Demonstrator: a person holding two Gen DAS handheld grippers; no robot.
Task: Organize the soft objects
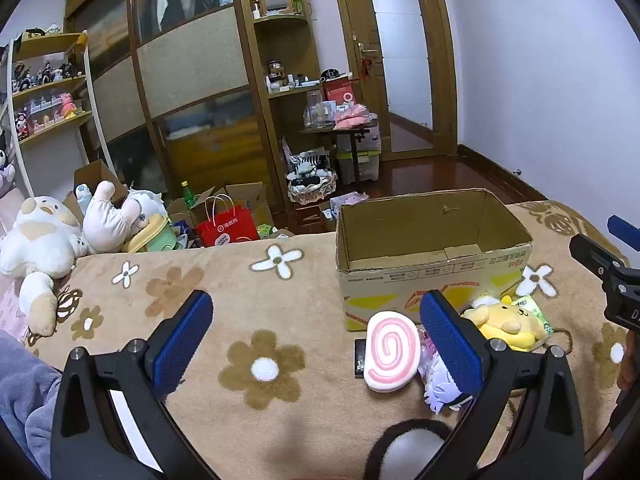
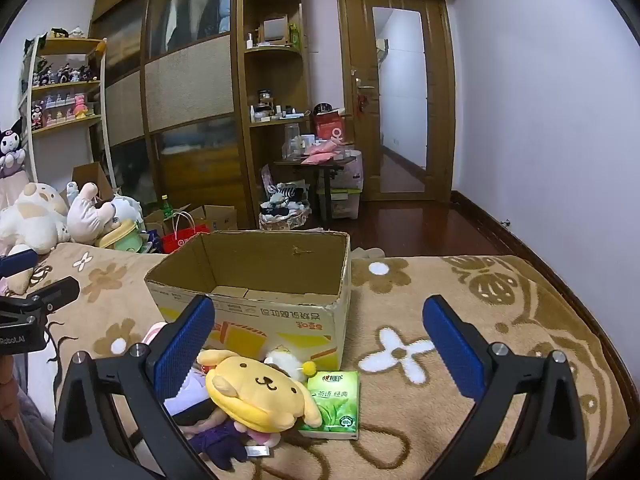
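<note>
An open cardboard box (image 1: 432, 236) (image 2: 256, 272) stands empty on a brown flowered blanket (image 1: 240, 280). In front of it lie a pink spiral plush (image 1: 390, 350), a yellow dog plush (image 1: 504, 322) (image 2: 256, 388), a purple-and-white doll (image 1: 440, 380) (image 2: 216, 440) and a green tissue pack (image 1: 532, 310) (image 2: 336, 404). My left gripper (image 1: 316, 332) hovers open above the blanket, left of the pink plush, holding nothing. My right gripper (image 2: 318, 338) is open too, just behind the yellow dog and tissue pack, nothing between its fingers.
Large white plush toys (image 1: 44, 240) lie at the blanket's left end. Beyond the bed are a red paper bag (image 1: 228, 228), cartons, a wooden wardrobe (image 1: 180, 80), toy shelves (image 1: 48, 84) and a door (image 1: 404, 56). A dark furry thing (image 1: 408, 444) sits at the near edge.
</note>
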